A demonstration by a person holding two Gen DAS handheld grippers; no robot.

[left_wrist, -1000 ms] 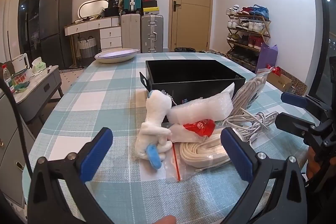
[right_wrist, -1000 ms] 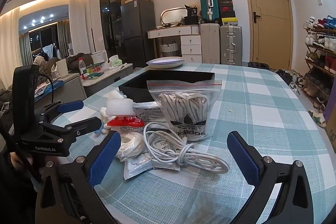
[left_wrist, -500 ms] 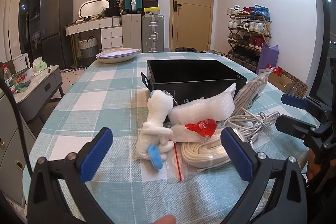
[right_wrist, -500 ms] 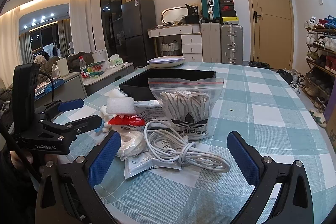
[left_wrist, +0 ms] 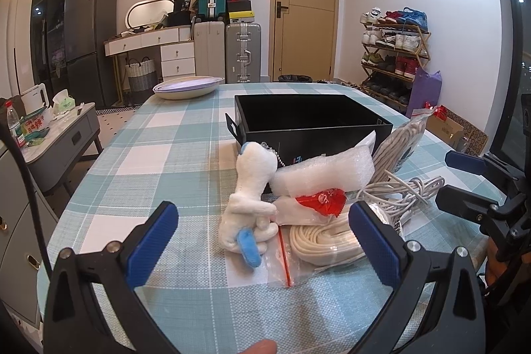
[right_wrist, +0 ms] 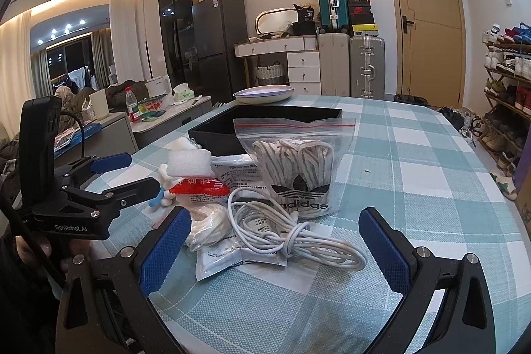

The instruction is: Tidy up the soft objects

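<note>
A pile of soft things lies on the checked tablecloth in front of an open black box (left_wrist: 308, 118). In the left wrist view I see a white plush toy (left_wrist: 254, 198), a white foam piece (left_wrist: 325, 176), a red packet (left_wrist: 320, 199), a bagged cream cord (left_wrist: 323, 239) and a white cable (left_wrist: 405, 191). The right wrist view shows the cable (right_wrist: 298, 241), an adidas zip bag of laces (right_wrist: 298, 168) and the box (right_wrist: 265, 128). My left gripper (left_wrist: 265, 234) is open, just short of the plush. My right gripper (right_wrist: 275, 241) is open, astride the cable.
A white dish (left_wrist: 187, 85) sits at the table's far end. Suitcases (left_wrist: 242, 55), a dresser and a door stand beyond. A shoe rack (left_wrist: 395, 55) is at the right, a low cabinet (left_wrist: 56, 135) at the left.
Both grippers have crept slightly forward toward the pile. Nothing on the table has moved.
</note>
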